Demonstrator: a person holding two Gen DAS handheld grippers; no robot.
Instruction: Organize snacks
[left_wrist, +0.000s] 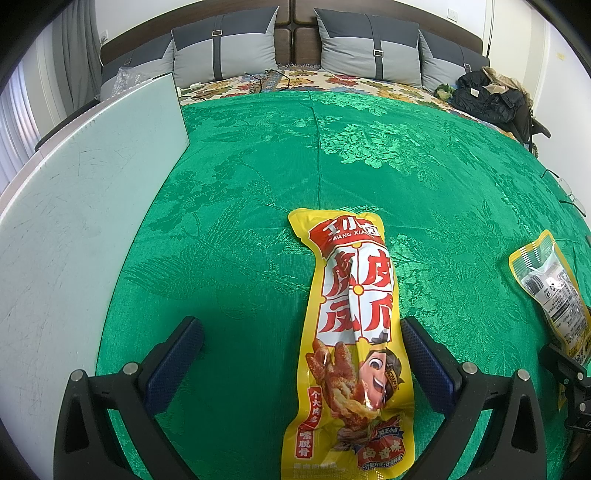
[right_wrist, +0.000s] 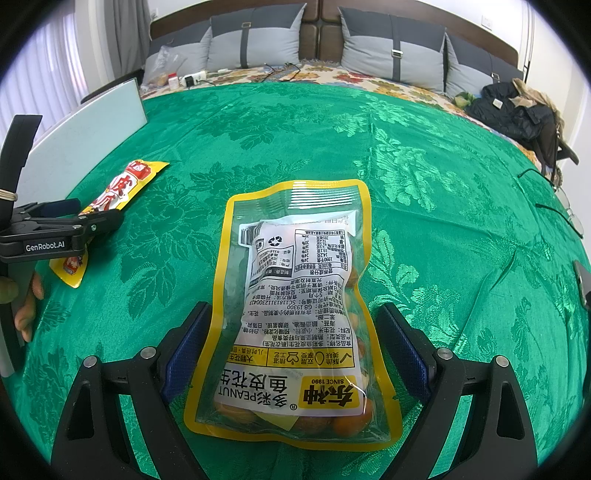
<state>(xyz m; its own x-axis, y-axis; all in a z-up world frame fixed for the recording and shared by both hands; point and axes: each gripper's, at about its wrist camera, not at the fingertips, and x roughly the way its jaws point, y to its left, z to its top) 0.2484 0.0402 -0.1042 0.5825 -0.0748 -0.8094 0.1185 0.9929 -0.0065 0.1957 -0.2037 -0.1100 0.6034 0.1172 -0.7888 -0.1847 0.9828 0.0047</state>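
Observation:
A long yellow-and-red chicken feet packet lies flat on the green cloth. It sits between the fingers of my open left gripper, close to the right finger and far from the left one. A clear, yellow-bordered peanut bag lies label side up between the fingers of my open right gripper, and neither pad presses it. The peanut bag also shows at the right edge of the left wrist view. From the right wrist, the left gripper hovers over the chicken feet packet.
A white board lies along the left side of the cloth. Grey pillows line the headboard, and a dark jacket is piled at the back right. A power strip and a dark phone sit at the edges. A hand holds the left gripper.

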